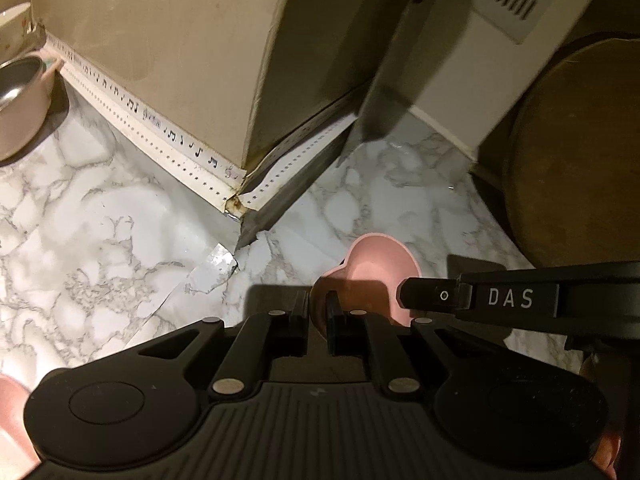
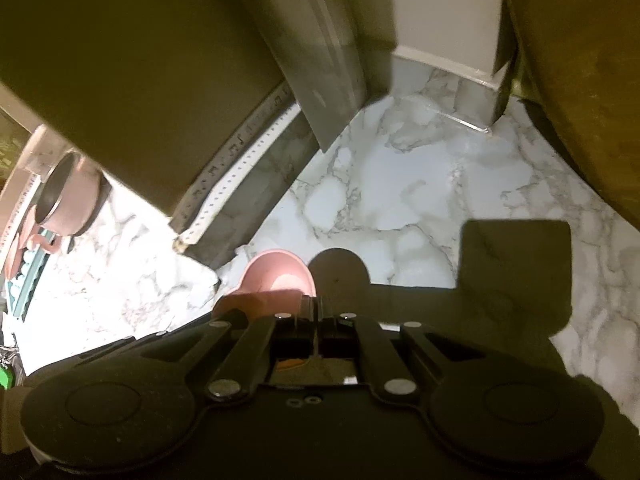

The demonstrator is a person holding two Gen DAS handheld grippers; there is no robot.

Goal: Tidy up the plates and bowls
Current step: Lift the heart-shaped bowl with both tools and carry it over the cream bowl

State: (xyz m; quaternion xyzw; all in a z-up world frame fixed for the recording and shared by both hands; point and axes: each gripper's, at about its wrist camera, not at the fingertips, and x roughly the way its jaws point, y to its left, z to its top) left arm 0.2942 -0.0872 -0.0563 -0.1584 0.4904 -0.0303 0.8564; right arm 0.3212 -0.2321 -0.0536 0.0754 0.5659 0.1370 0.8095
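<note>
A small pink bowl [image 1: 372, 272] with a handle tab hangs just above the marble counter [image 1: 100, 220]. My left gripper [image 1: 318, 312] is shut on its left rim. My right gripper [image 2: 316, 308] is shut on the right rim of the same pink bowl [image 2: 276, 274]; its finger marked DAS [image 1: 508, 298] crosses the left wrist view from the right. A pink pot with a steel inside [image 1: 20, 96] stands at the far left by the wall and also shows in the right wrist view [image 2: 68, 200].
A beige box [image 1: 180, 40] stands against the wall corner ahead. A white appliance [image 1: 480, 60] and a round wooden board [image 1: 580, 152] stand to the right. A white bowl [image 1: 14, 24] sits behind the pot. Torn counter film [image 1: 212, 268] lies in front.
</note>
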